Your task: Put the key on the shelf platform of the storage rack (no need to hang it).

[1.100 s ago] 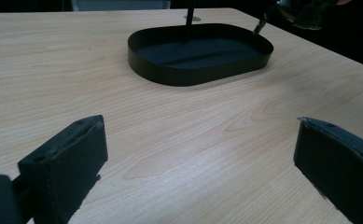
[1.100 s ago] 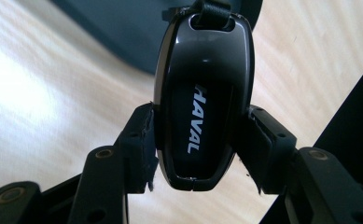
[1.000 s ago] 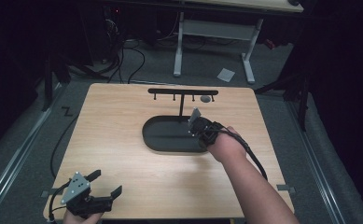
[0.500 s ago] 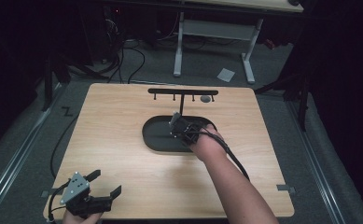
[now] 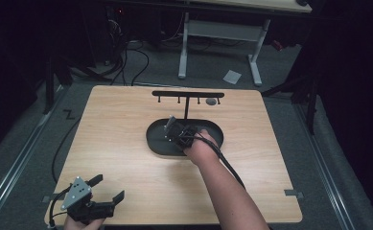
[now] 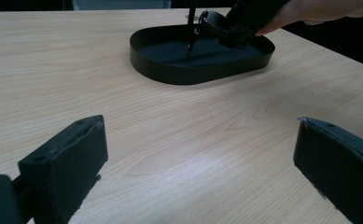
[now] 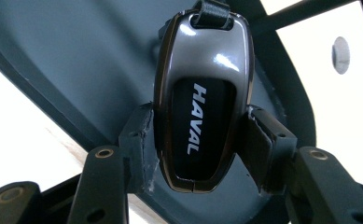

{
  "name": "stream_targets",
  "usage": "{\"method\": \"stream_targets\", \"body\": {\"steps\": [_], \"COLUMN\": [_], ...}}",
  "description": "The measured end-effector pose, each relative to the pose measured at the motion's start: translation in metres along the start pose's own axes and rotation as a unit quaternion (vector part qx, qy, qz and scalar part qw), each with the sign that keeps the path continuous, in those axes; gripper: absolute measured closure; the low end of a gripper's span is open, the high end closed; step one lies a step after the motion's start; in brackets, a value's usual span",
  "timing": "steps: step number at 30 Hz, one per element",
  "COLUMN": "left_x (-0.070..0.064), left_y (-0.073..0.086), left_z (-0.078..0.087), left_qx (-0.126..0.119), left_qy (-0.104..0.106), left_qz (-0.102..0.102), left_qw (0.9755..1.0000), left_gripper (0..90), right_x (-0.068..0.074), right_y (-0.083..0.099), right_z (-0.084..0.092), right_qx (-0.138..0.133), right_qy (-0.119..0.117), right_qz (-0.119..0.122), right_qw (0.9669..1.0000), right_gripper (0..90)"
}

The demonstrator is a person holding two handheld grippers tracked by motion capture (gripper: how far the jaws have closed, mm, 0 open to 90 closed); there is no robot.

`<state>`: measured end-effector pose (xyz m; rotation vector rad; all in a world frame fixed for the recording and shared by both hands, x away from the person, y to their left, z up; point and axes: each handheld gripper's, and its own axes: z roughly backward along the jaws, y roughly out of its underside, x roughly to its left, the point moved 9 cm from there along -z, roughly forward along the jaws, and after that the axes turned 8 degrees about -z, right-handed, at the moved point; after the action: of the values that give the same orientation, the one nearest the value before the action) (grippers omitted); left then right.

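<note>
A silver and black car key fob (image 7: 200,95) marked HAVAL sits clamped between the jaws of my right gripper (image 7: 198,140). In the high view that right gripper (image 5: 170,128) hovers over the left half of the black oval tray (image 5: 157,144) at the table's middle. A black T-shaped hook rack (image 5: 188,95) rises from the tray's back. My left gripper (image 5: 108,189) rests at the table's front left corner, open, with nothing between its jaws. From the left gripper view the tray (image 6: 170,70) lies ahead with the right gripper (image 6: 237,25) over it.
A small grey round thing (image 5: 211,101) lies on the table right of the rack's post. Bare wood (image 5: 117,124) spreads between the tray and my left gripper. Another table's legs (image 5: 184,43) and cables stand on the floor behind.
My right gripper has moved left across the tray with the key fob in it, from the tray's right side to its left half. The left gripper has stayed put.
</note>
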<state>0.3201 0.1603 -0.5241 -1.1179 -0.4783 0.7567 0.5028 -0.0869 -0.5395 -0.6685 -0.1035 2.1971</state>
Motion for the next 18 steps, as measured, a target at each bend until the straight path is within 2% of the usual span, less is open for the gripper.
{"method": "stream_targets", "body": {"steps": [8,15,18], "left_x": [0.0,-0.001,-0.001], "left_y": [-0.001,-0.001,-0.001], "left_z": [0.001,0.0,0.0], "left_qx": [-0.002,-0.002,-0.002], "left_qy": [0.0,0.003,0.004], "left_qz": [0.001,0.001,0.001], "left_qw": [1.0,1.0,1.0], "left_gripper": [3.6,3.6,3.7], "right_x": [0.007,0.005,0.003], "right_y": [-0.001,0.002,0.006], "right_z": [-0.004,-0.006,-0.012], "right_qx": [0.002,0.01,0.021], "right_qy": [-0.009,-0.01,-0.016], "right_qz": [0.001,-0.001,-0.009], "right_qw": [1.0,0.9999,0.9996], "right_gripper": [48.9,48.9,48.8]}}
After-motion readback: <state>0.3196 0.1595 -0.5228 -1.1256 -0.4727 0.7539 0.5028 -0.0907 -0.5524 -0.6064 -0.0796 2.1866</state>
